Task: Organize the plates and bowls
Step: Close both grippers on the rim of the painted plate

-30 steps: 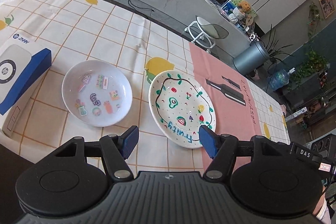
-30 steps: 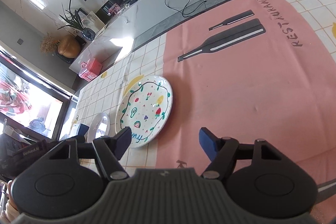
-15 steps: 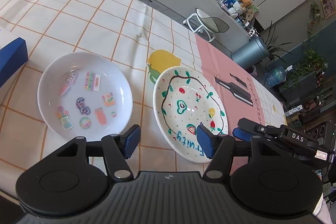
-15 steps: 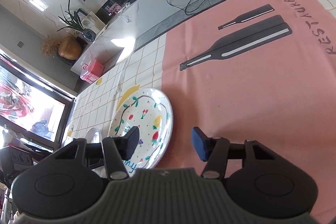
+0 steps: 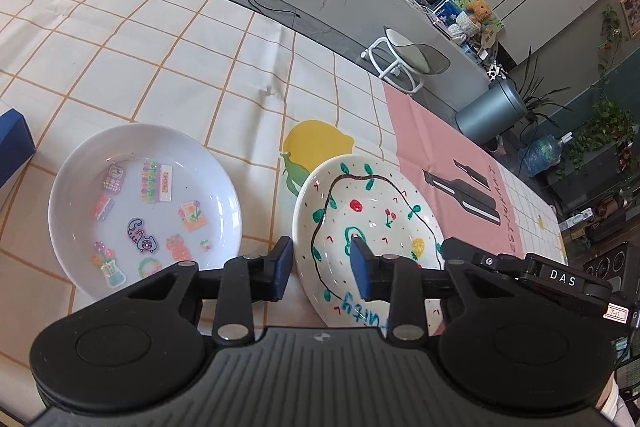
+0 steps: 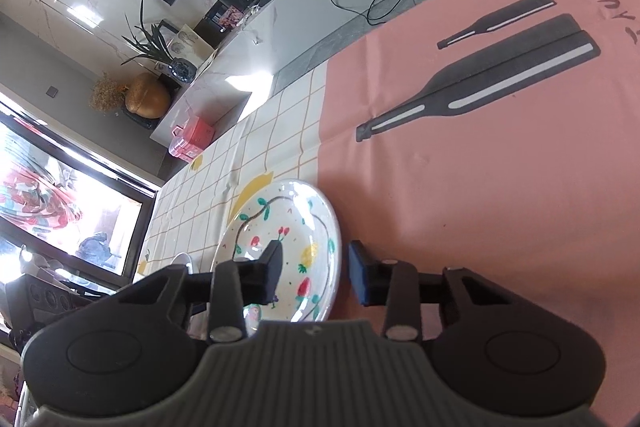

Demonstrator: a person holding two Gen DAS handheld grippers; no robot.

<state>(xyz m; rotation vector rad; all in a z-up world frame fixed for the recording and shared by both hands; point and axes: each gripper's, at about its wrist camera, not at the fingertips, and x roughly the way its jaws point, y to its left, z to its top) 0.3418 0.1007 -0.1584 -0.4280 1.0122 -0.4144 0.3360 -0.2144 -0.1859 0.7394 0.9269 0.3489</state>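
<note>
A white plate painted with fruit and the word "Fruity" (image 5: 372, 223) lies on the tablecloth; it also shows in the right wrist view (image 6: 288, 247). A white bowl with stickers (image 5: 144, 203) sits to its left. My left gripper (image 5: 322, 269) is open and straddles the plate's left rim, one finger outside, one over the plate. My right gripper (image 6: 314, 277) is open and straddles the plate's right rim; it also shows in the left wrist view (image 5: 520, 271).
A blue and white box (image 5: 12, 143) lies at the left edge. The cloth is checked with lemons, with a pink panel (image 6: 500, 167) printed with bottles on the right. A stool (image 5: 404, 55) and a grey bin (image 5: 492, 111) stand beyond the table.
Both grippers have moved in onto the painted plate from either side and narrowed their jaws around its rims. The plate and bowl have not shifted.
</note>
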